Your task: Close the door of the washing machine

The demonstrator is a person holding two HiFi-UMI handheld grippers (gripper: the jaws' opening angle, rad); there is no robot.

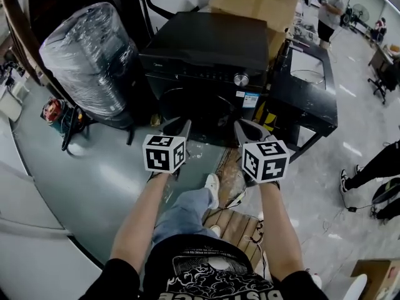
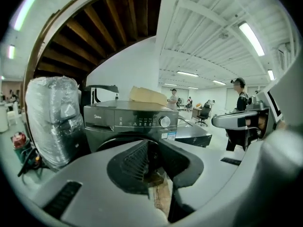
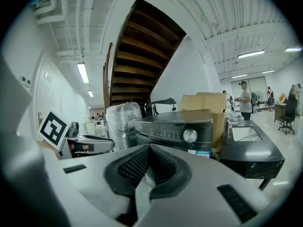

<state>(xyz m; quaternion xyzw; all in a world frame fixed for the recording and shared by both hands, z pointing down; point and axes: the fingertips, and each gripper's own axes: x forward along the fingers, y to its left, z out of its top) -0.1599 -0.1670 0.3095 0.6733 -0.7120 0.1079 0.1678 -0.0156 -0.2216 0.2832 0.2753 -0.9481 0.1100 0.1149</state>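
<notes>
The left gripper (image 2: 151, 143) has its grey jaws pressed together at the tips, with nothing between the black ribbed pads. A narrow slit lower down shows only floor. The right gripper (image 3: 149, 148) is pressed together the same way and pinches nothing. Each carries a white cube (image 1: 164, 153) with black square markers. The two are held side by side, apart, in front of the washing machine (image 1: 206, 49), touching nothing.

The washing machine is a boxy front-loader with a smooth black shell, a round metal knob (image 1: 241, 79) on its control strip and a blue-and-white sticker (image 1: 250, 99) below. Its round door (image 1: 200, 105) lies flush with the front, as far as can be seen.

Left of it stands a rounded bundle (image 1: 87, 58) wrapped in crinkled clear film. Behind it is a brown cardboard box (image 1: 256, 2), its contents out of sight. To the right is a black table (image 1: 306, 108) with a pale basin (image 1: 307, 75) sunk in its top.

Only the head view shows the slatted wooden pallet (image 1: 234, 227) by the person's feet. Only the gripper views show the underside of a wooden staircase (image 3: 142, 46) overhead, with its dark stepped boards.
</notes>
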